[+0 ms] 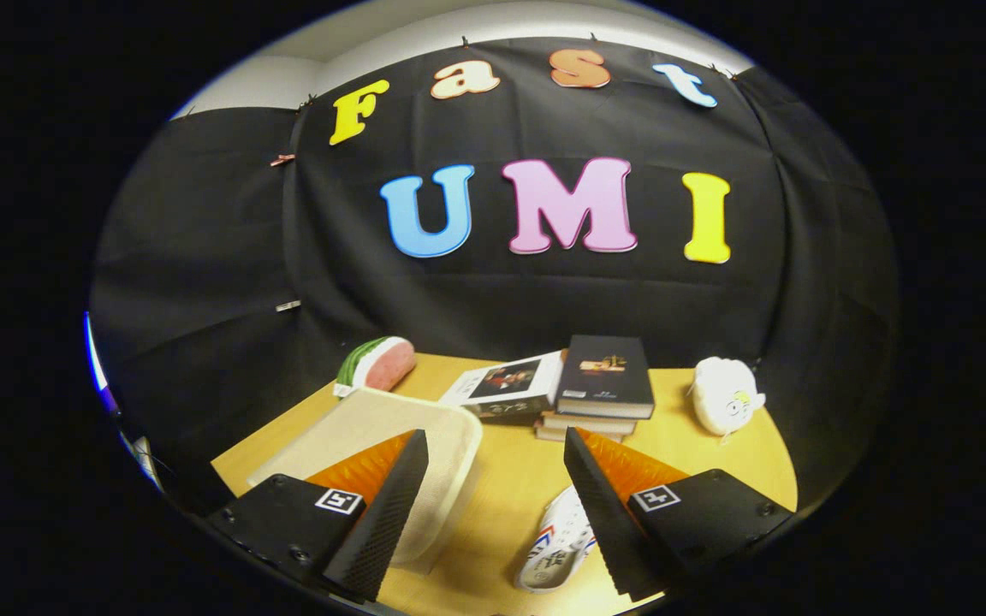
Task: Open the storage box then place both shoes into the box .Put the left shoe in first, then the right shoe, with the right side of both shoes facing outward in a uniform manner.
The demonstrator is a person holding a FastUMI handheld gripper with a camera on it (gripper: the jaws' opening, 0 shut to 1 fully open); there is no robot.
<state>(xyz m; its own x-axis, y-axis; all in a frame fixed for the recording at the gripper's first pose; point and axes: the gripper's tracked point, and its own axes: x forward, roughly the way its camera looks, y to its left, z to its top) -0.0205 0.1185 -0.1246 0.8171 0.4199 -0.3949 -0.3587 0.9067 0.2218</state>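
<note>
— Storage box (390, 445), is it holding anything?
— Can't tell; its pale lid is lying closed on the wooden table (510, 479), partly under the left finger.
— And the white sneaker (557, 547)?
— It's lying sole-up just inside the right finger, its long axis running away from the gripper (493, 505).
— Fingers?
— They're spreading wide, gripping nothing. Stacked books (596, 385) are sitting beyond.
</note>
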